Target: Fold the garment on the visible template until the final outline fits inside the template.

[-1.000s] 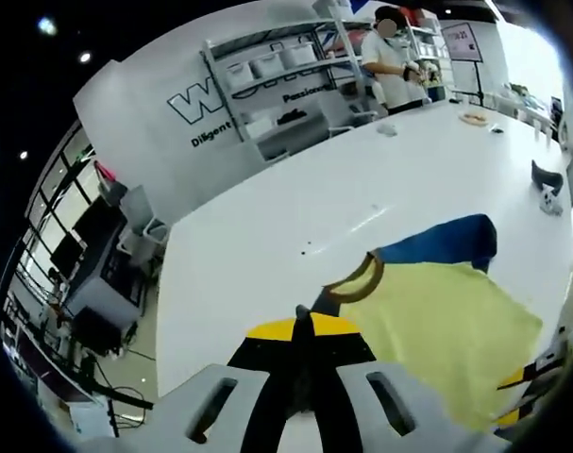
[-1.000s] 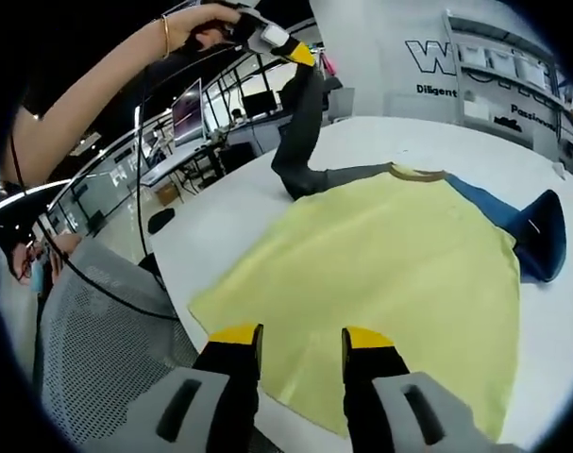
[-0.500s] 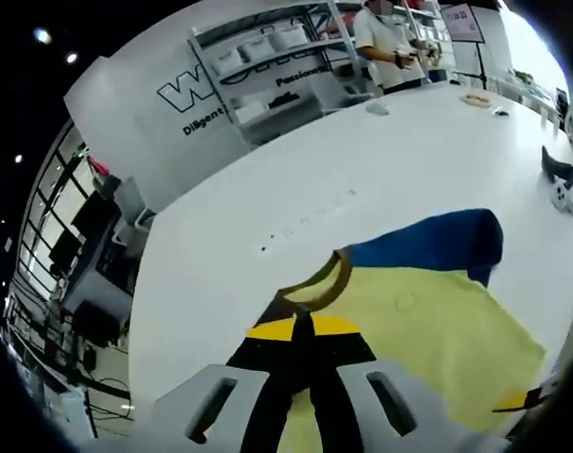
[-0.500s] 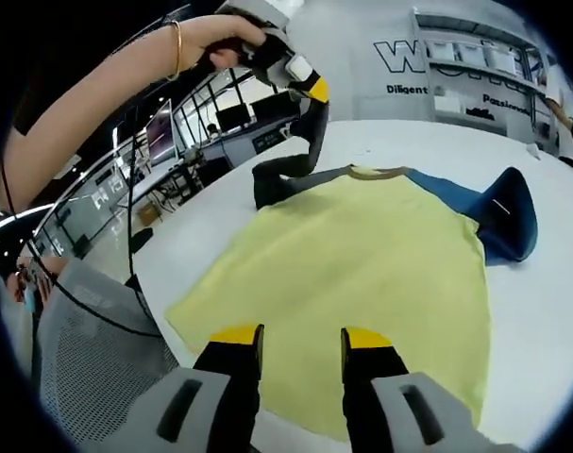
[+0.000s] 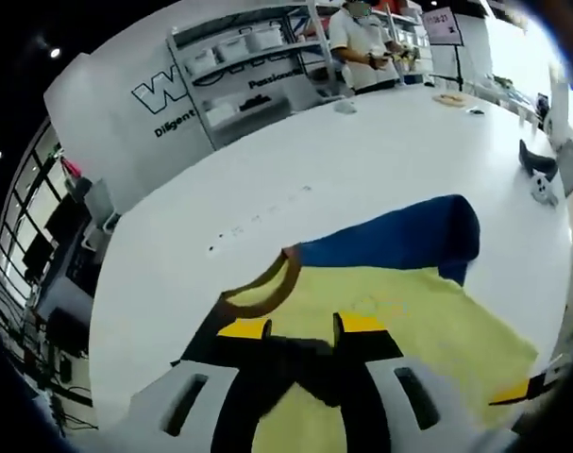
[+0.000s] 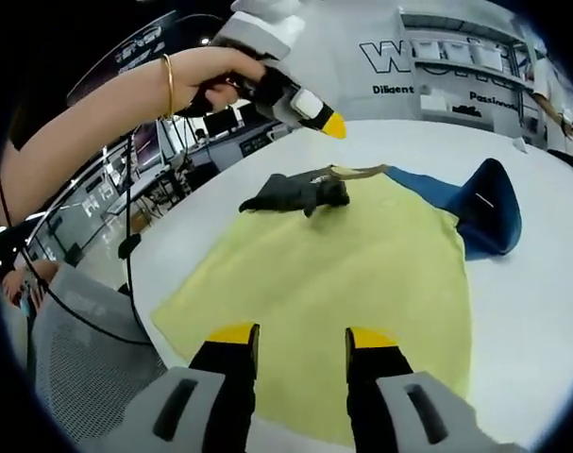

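The dark sleeve (image 6: 300,193), held aloft a second ago, now lies dropped across the yellow shirt (image 6: 352,283) near its collar; the left gripper (image 6: 310,109) hangs above it, jaws parted and empty. The right gripper (image 6: 300,340) waits open at the hem. By the look of it, one sleeve is folded in; the blue sleeve (image 6: 489,217) remains spread on the white table (image 5: 362,160). No template is discernible. Wall lettering (image 5: 187,99) begins "W", with "Diligent" beneath.
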A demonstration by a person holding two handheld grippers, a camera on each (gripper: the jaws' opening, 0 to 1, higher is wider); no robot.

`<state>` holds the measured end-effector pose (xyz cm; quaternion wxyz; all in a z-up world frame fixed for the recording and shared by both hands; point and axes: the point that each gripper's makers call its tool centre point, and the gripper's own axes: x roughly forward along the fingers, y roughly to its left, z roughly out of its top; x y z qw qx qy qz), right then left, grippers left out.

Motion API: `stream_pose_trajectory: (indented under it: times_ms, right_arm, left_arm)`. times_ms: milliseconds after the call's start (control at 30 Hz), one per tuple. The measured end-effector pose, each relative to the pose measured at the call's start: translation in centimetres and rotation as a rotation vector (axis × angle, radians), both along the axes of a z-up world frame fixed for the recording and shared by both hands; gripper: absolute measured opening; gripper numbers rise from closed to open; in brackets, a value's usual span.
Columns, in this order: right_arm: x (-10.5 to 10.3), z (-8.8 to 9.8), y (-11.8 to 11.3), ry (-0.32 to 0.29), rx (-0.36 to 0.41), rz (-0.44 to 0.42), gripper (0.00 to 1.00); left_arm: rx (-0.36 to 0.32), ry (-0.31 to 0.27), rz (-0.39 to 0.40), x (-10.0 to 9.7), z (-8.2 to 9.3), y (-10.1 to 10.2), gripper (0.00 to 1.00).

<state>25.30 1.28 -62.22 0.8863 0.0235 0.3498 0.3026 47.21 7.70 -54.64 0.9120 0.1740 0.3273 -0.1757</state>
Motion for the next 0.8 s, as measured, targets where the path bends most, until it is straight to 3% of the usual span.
stream_pose_trajectory:
  times_ms: [167, 333, 467, 700, 800]
  right_arm:
    - [0.4, 0.4, -0.3, -0.014, -0.001, -0.013, 0.36]
    - [1.0, 0.7, -0.7, -0.016, 0.014, -0.034, 0.38]
    - [1.7, 1.3, -0.9, -0.024, 0.025, -0.054, 0.39]
    - [3.9, 2.5, -0.4, -0.067, 0.002, -0.049, 0.39]
    - [4.6, 2.8, -0.2, -0.085, -0.010, -0.039, 0.38]
  left_arm:
    - [-0.036, -0.038, -0.035, -0.5, 1.7, 0.2, 0.49]
    - [-0.042, -0.072, -0.046, -1.1, 2.9, 2.5, 0.58]
    - [-0.043, -0.086, -0.036, -1.6, 3.3, 4.3, 0.62]
    - [-0.077, -0.093, -0.006, -3.3, 3.6, 6.6, 0.80]
    - [-0.070, -0.105, 0.006, -3.6, 3.6, 7.6, 0.82]
